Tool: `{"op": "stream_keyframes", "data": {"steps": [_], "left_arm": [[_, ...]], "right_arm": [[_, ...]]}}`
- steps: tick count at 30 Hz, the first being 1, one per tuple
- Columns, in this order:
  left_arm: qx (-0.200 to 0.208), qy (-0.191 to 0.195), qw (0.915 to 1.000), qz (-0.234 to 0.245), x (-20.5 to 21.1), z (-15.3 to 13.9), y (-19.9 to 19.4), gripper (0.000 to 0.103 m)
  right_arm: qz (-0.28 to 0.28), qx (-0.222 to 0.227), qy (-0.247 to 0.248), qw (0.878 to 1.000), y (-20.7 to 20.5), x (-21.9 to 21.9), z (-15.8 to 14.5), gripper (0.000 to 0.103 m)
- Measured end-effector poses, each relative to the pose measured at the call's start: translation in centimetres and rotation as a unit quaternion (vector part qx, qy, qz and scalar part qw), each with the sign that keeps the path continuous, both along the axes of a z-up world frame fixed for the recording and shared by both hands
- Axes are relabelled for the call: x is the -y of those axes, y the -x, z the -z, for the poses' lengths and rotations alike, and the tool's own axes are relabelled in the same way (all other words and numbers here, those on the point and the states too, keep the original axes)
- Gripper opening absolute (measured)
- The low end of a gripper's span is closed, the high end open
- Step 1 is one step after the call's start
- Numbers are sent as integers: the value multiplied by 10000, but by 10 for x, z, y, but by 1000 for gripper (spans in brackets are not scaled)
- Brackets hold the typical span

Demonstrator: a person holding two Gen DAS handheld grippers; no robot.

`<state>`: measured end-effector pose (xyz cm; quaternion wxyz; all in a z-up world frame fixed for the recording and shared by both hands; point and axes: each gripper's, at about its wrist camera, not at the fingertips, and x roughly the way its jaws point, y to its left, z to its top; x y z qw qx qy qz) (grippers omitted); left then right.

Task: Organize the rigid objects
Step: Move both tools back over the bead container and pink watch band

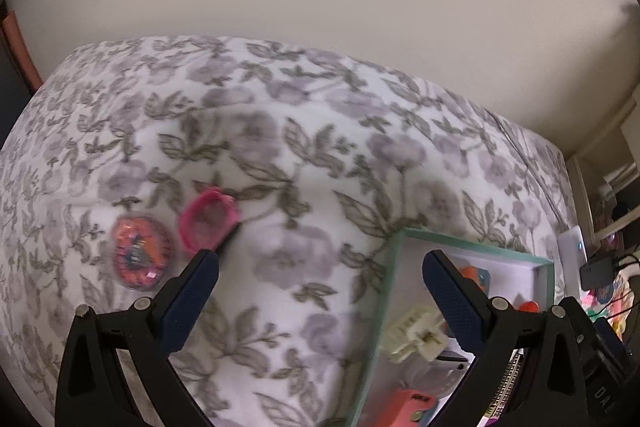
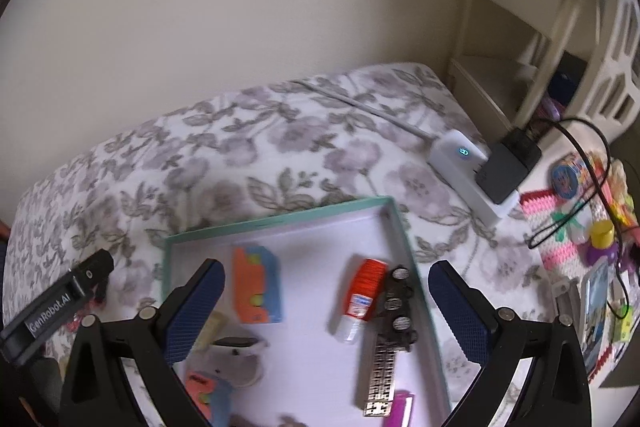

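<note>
Purple item (image 2: 398, 409) cut off by bottom edge; floral bedspread (image 1: 280, 147) motion-blurred.

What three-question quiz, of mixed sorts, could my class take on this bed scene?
1. True or false: the left gripper holds a toy.
2. Which lies outside the green-rimmed box? A) glue stick B) pink ring C) orange and blue block
3. Fill in: the bedspread has a ___ pattern.

Key: 1 false, its jaws are open and empty; 2 B; 3 floral.

A teal-rimmed shallow white box (image 2: 394, 223) on the bed holds an orange-and-blue block (image 2: 258, 285) and a red-capped white tube (image 2: 360, 297) lying flat.
</note>
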<state>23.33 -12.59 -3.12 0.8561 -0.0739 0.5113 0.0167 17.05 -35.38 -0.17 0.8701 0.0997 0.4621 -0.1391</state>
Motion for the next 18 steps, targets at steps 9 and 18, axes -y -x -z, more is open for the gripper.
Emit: {"op": "stream_keyframes", "data": {"steps": [9,18], "left_arm": [[115,-269,9979,-582,-76,-29,13,102],[-88,-226,9944,-1027,-137,-29,22,102]], "right_arm": [[-666,173,-101,9976,-7,-58,-11,103],[-1200,282,-235,9921,-9,-109,-13,103]]}}
